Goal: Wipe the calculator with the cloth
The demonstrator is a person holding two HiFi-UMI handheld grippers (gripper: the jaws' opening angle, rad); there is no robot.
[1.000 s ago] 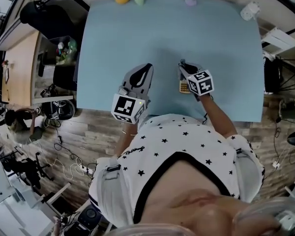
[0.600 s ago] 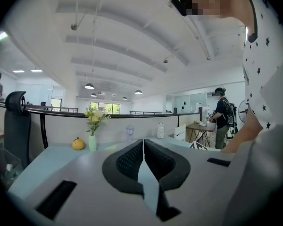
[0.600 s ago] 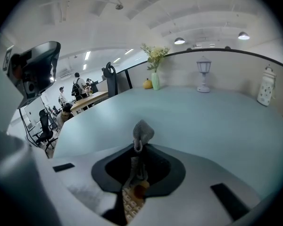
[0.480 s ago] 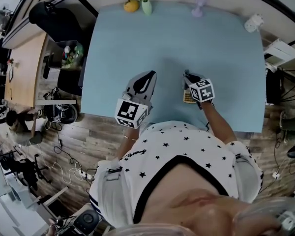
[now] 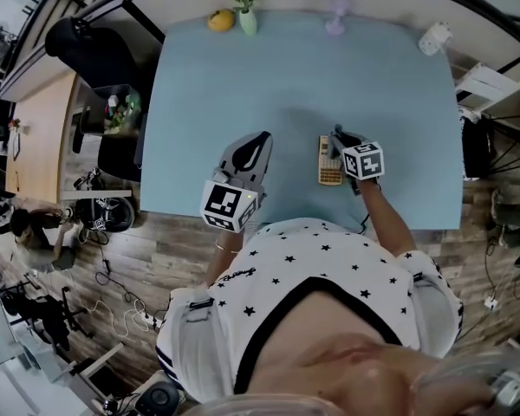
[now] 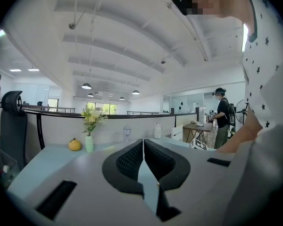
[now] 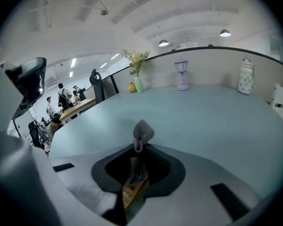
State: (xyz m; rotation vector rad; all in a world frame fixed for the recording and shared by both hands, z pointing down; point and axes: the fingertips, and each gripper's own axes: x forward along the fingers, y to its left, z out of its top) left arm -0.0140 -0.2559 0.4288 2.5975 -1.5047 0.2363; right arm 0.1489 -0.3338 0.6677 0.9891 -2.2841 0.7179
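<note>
A tan calculator [image 5: 329, 160] lies on the light blue table [image 5: 286, 76] near its front edge. My right gripper [image 5: 340, 137] is at the calculator's right side, shut on a grey cloth [image 7: 142, 132] whose bunched end sticks up past the jaw tips. In the right gripper view a strip of the calculator [image 7: 132, 193] shows below, between the jaws. My left gripper [image 5: 262, 139] is left of the calculator and apart from it. Its jaws are shut with nothing between them [image 6: 143, 147].
Along the table's far edge stand a vase of flowers [image 5: 245, 16], a yellow-orange fruit [image 5: 220, 20], a small lamp-shaped ornament [image 5: 335, 11] and a white jar [image 5: 433, 37]. The table's front edge [image 5: 295, 219] runs just under both grippers. An office chair [image 5: 91, 46] stands at the left.
My right gripper with the cloth has shifted slightly right, off the calculator, so more of the calculator shows. The left gripper has kept its place.
</note>
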